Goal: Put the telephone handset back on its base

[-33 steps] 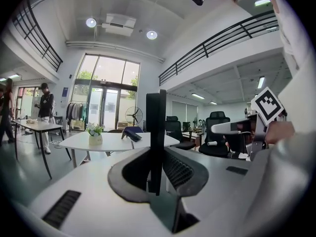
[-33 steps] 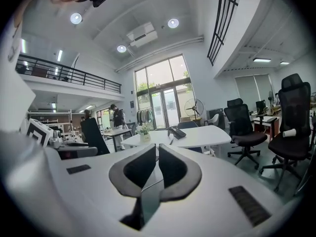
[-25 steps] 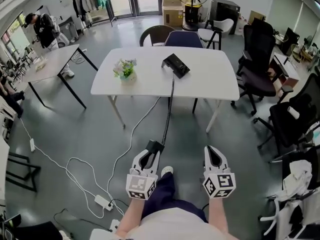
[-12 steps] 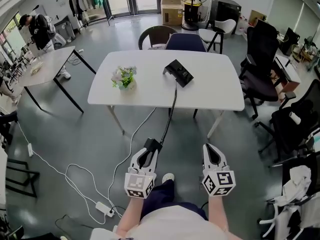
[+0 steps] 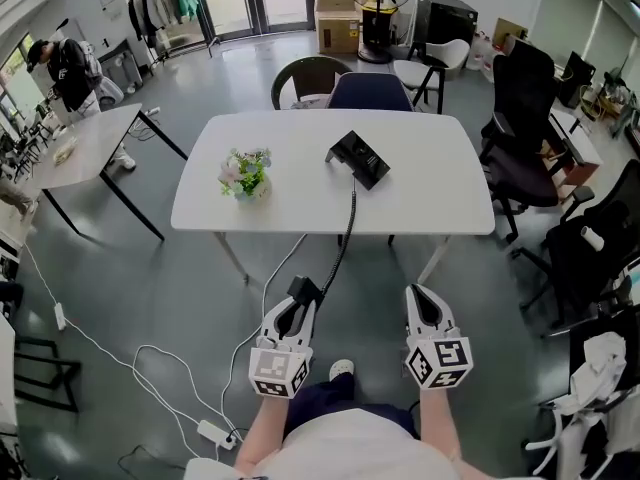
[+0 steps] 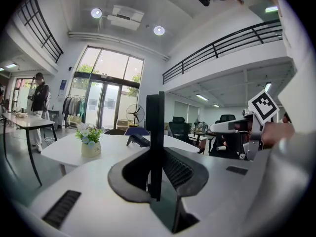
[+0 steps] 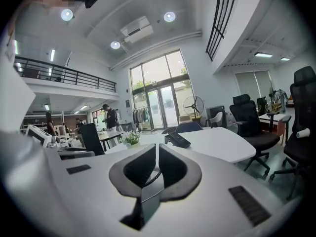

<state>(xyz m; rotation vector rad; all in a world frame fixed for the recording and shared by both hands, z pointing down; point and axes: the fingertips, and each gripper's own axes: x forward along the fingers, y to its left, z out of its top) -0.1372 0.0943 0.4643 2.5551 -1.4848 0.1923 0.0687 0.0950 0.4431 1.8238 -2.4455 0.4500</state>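
Handset should be light, stiff, slick plastic, its cord tugging; my left tool clamps it edgewise, best mid-length; right tool closed, empty.

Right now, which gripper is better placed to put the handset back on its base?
Left. The left gripper clamps the telephone handset, whose coiled cord leads to the base on the white table ahead. The right gripper is shut and empty.
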